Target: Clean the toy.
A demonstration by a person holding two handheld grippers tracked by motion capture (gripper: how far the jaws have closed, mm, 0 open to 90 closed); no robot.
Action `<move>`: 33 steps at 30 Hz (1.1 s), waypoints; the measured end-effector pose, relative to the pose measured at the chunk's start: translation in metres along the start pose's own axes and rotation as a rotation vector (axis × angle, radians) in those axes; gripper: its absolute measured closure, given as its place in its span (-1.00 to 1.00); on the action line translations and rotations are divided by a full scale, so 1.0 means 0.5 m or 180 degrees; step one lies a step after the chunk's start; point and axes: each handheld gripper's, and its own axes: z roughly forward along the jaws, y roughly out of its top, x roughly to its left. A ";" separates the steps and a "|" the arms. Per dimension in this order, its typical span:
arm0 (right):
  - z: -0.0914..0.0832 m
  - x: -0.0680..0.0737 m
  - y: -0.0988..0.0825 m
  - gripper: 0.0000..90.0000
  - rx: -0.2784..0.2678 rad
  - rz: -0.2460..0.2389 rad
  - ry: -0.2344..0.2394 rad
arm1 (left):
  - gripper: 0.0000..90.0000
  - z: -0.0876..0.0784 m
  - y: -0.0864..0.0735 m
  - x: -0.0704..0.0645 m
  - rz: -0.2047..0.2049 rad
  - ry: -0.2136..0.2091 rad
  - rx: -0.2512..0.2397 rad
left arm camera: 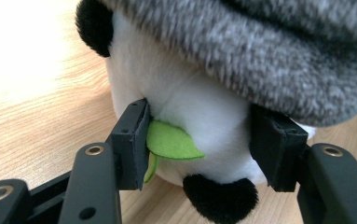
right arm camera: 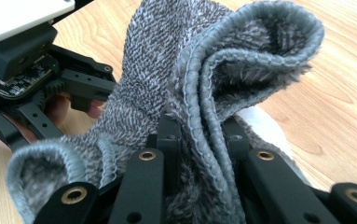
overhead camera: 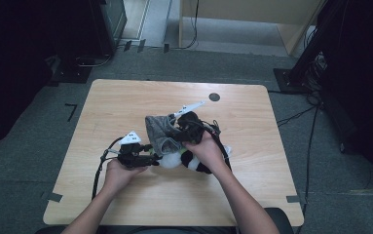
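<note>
Grey knit: a fuzzy grey sock [right arm camera: 176,88] is pinched at its folded rim between the jaws of the right gripper [right arm camera: 199,140], which are nearly together on the cloth; the rest of the sock rises above those jaws and drapes away to their left.
Plush panda: a white toy with black ears and feet [left arm camera: 185,107] lies on its side on the table, the sock's open end lying over its upper part.
Left gripper [left arm camera: 199,140]: its jaws are clamped on the panda's white body, one pad on each flank; the pad on the left of its own view presses at the base of a green felt leaf [left arm camera: 171,142].
Black foot [left arm camera: 220,196]: sits just below and between the left gripper's jaws.
High view: right gripper [overhead camera: 186,127] stands just beyond the panda [overhead camera: 174,160], holding the sock [overhead camera: 159,131] up over it; left gripper [overhead camera: 147,158] comes at the toy level from the side.
Hands: left hand [overhead camera: 118,173] and right hand [overhead camera: 206,151] each grasp a gripper body.
Wooden table [overhead camera: 125,102]: light board under everything.
</note>
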 end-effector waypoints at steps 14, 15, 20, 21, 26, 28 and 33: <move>-0.065 -0.056 -0.041 0.71 0.0087 0.0197 -0.0167 | -0.03 0.002 0.012 0.008 -0.0145 -0.0042 0.0104; -0.073 -0.053 -0.043 0.71 0.0093 0.0162 -0.0230 | -0.03 0.003 0.013 0.009 -0.0148 -0.0049 0.0111; -0.093 -0.055 -0.050 0.71 0.0068 0.0149 -0.0338 | -0.03 0.006 0.018 0.012 -0.0148 -0.0066 0.0109; -0.093 -0.055 -0.050 0.71 0.0068 0.0149 -0.0338 | -0.03 0.006 0.019 0.013 -0.0151 -0.0068 0.0111; -0.129 -0.069 -0.061 0.71 -0.0005 0.0212 -0.0567 | -0.03 0.008 0.024 0.020 -0.0194 -0.0105 0.0098; -0.136 -0.073 -0.063 0.71 0.0005 0.0215 -0.0658 | -0.03 0.009 0.024 0.021 -0.0197 -0.0115 0.0090; -0.177 -0.086 -0.070 0.72 -0.0118 0.0321 -0.0807 | -0.03 0.010 0.025 0.021 -0.0139 -0.0102 0.0074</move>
